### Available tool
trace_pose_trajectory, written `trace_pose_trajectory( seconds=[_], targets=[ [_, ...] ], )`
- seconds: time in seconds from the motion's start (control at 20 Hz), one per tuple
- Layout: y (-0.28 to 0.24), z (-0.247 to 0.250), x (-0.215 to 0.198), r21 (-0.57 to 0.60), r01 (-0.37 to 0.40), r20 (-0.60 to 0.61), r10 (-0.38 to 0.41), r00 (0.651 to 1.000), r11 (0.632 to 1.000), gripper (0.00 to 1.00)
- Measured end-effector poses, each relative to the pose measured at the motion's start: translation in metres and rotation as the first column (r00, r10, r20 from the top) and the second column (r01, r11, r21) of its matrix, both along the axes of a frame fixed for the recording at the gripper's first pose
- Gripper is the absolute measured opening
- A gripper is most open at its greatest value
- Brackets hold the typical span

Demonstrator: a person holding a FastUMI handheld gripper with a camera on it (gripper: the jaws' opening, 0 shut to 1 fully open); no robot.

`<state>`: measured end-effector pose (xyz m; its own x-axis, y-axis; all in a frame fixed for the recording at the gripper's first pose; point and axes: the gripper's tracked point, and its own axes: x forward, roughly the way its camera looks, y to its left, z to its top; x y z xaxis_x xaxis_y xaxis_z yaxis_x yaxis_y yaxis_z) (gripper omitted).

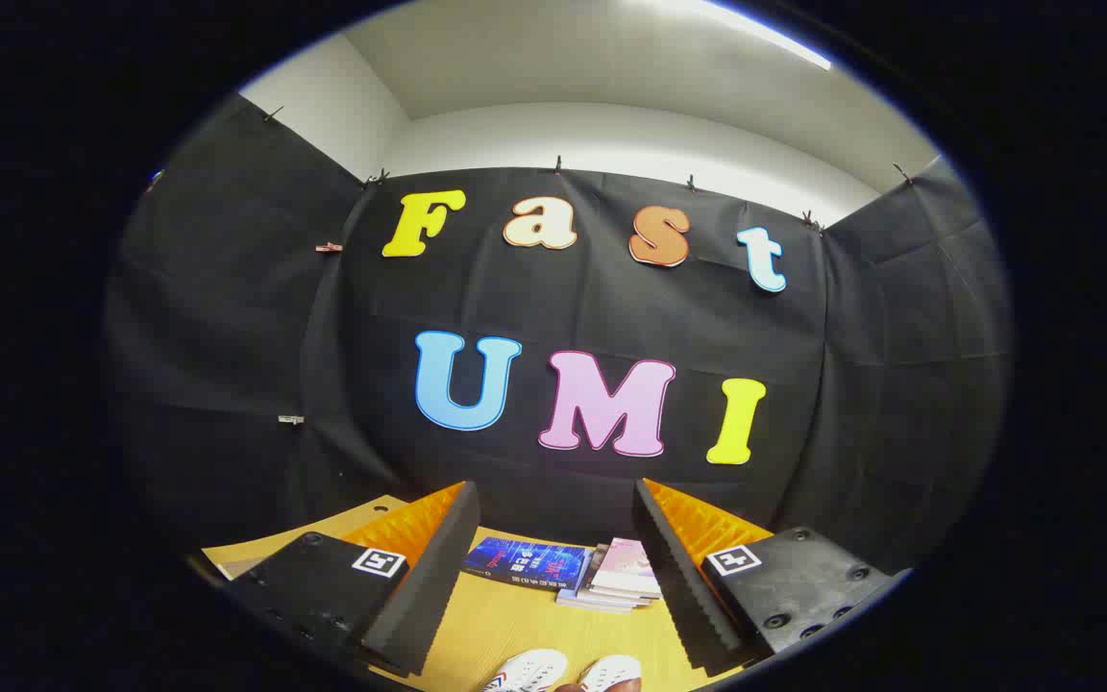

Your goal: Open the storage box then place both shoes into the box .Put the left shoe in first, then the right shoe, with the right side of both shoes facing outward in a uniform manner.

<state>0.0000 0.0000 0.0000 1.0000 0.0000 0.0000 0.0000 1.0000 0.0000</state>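
Observation:
My gripper [553, 500] is held high and level over a wooden table [505, 630], its two fingers wide apart with nothing between them. Low down between the fingers, close under me, peek the toes of two white shoes side by side: the left-hand shoe [529, 670] has red and blue stripes on its side, and the right-hand shoe [611, 672] sits just beside it. Only their front parts show.
Beyond the shoes, toward the back of the table, a dark blue book [527, 563] lies flat, with a small stack of pale books [623, 577] beside it on the right. Black cloth walls close the booth on three sides.

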Motion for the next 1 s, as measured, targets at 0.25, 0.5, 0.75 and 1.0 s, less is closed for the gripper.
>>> trace_pose_trajectory(
  seconds=[0.25, 0.5, 0.75, 1.0],
  targets=[
    [0.011, 0.001, -0.003, -0.012, -0.017, 0.002, 0.017, 1.000, 1.000, 0.97],
    [0.023, 0.001, -0.004, -0.008, -0.050, -0.005, 0.050, 0.999, 0.999, 0.97],
    [0.033, -0.004, -0.006, -0.003, -0.084, -0.023, 0.084, 0.996, 0.996, 0.97],
    [0.061, -0.025, -0.011, 0.034, -0.182, -0.064, 0.183, 0.981, 0.983, 0.97]
  ],
)
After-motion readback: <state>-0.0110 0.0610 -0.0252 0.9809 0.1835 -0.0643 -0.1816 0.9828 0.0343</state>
